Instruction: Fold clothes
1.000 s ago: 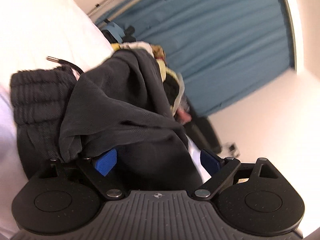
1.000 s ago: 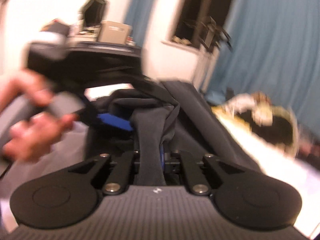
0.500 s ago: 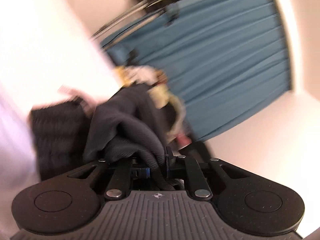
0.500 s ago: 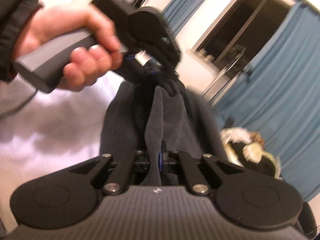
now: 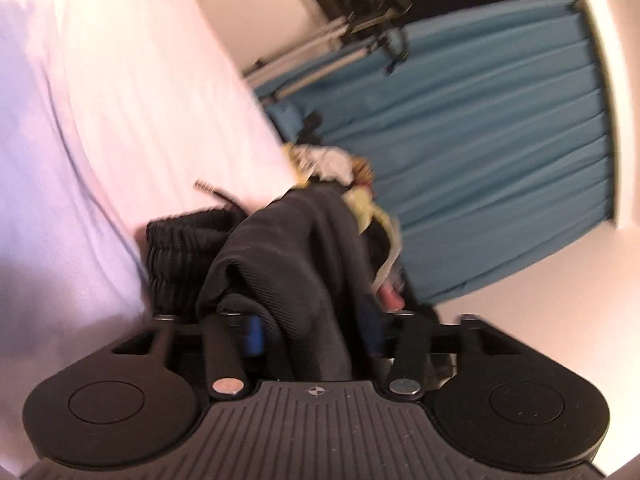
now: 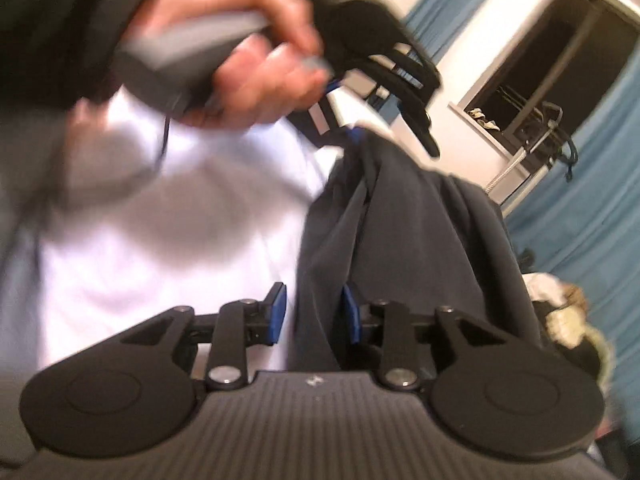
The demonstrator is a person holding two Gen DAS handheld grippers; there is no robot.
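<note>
Dark garment is held up over a white sheet, its fabric stretched between the two grippers. In the right wrist view, the left gripper, gripped by a hand, is pinched on the garment's top at 12 o'clock. The right gripper has blue pads parted, with cloth hanging between them. A clothes pile is seen at 1 o'clock before a blue curtain.

Warm indoor light, white bedsheet blown out with pinkish glare toward 10 o'clock, hand smeared by motion blur, fisheye bending at the edges, soft focus throughout
</note>
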